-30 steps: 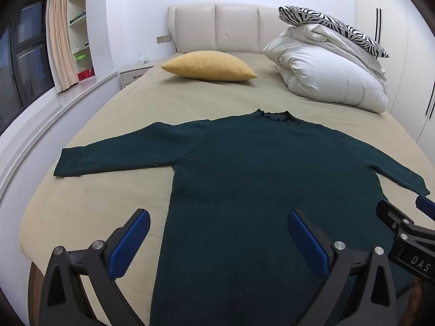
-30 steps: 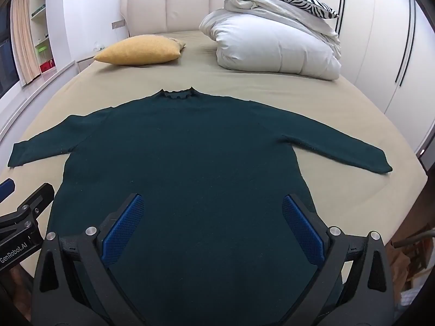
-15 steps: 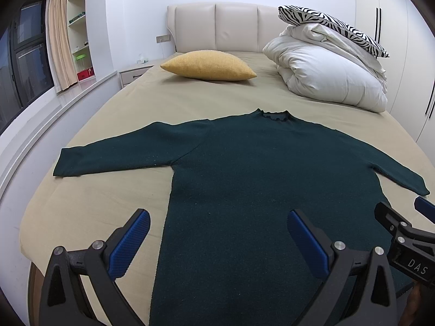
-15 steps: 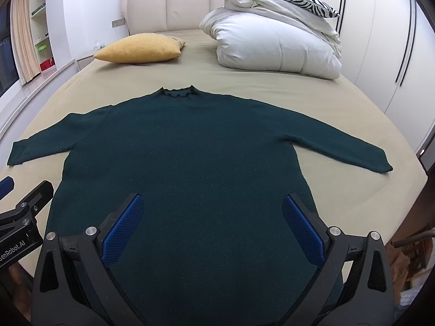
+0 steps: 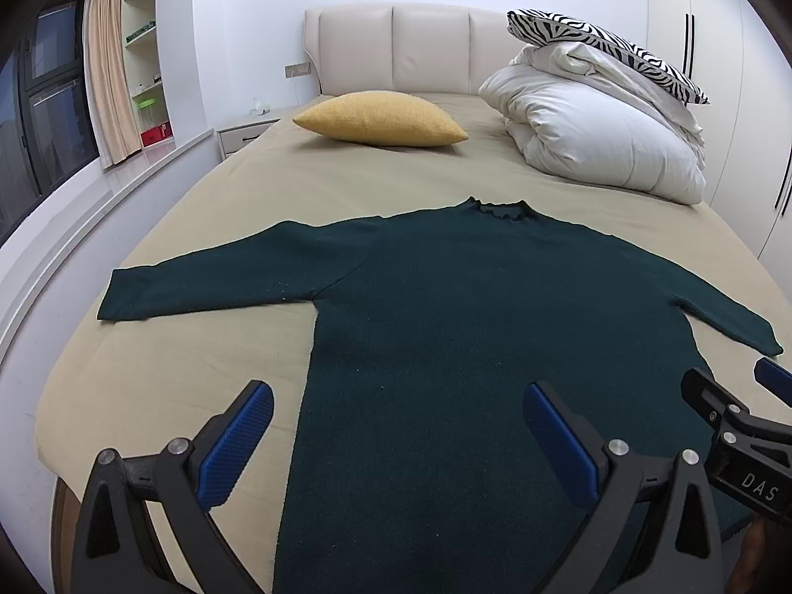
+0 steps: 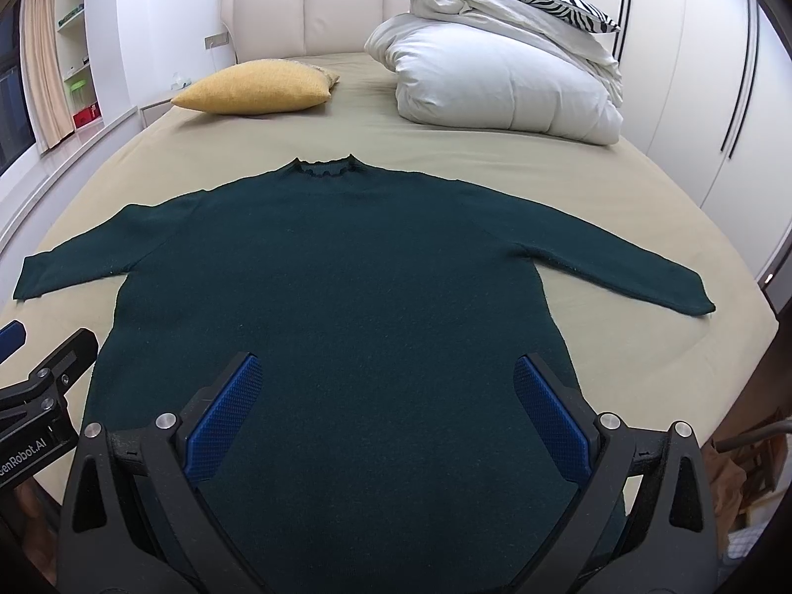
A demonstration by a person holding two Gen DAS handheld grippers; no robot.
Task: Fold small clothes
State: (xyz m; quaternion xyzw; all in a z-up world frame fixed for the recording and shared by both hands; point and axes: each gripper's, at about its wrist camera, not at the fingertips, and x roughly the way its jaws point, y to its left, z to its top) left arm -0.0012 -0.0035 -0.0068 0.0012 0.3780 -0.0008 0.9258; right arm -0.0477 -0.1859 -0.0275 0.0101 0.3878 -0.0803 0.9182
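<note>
A dark green long-sleeved sweater [image 5: 470, 307] lies flat on the beige bed [image 5: 198, 227], collar toward the headboard, both sleeves spread out to the sides. It also shows in the right wrist view [image 6: 336, 272]. My left gripper [image 5: 396, 438] is open and empty, held above the sweater's lower left edge. My right gripper [image 6: 386, 416] is open and empty, held above the sweater's lower middle. Each gripper shows at the edge of the other's view, the right one [image 5: 732, 425] and the left one [image 6: 44, 386].
A yellow cushion [image 5: 381, 119] lies near the headboard. A folded white duvet [image 5: 594, 143] with a zebra-striped pillow [image 5: 594, 44] on top sits at the bed's far right. A nightstand [image 5: 242, 131], shelves and a window ledge line the left; wardrobes stand to the right.
Both grippers have drifted very slightly; the sweater has not moved and both grippers stay open.
</note>
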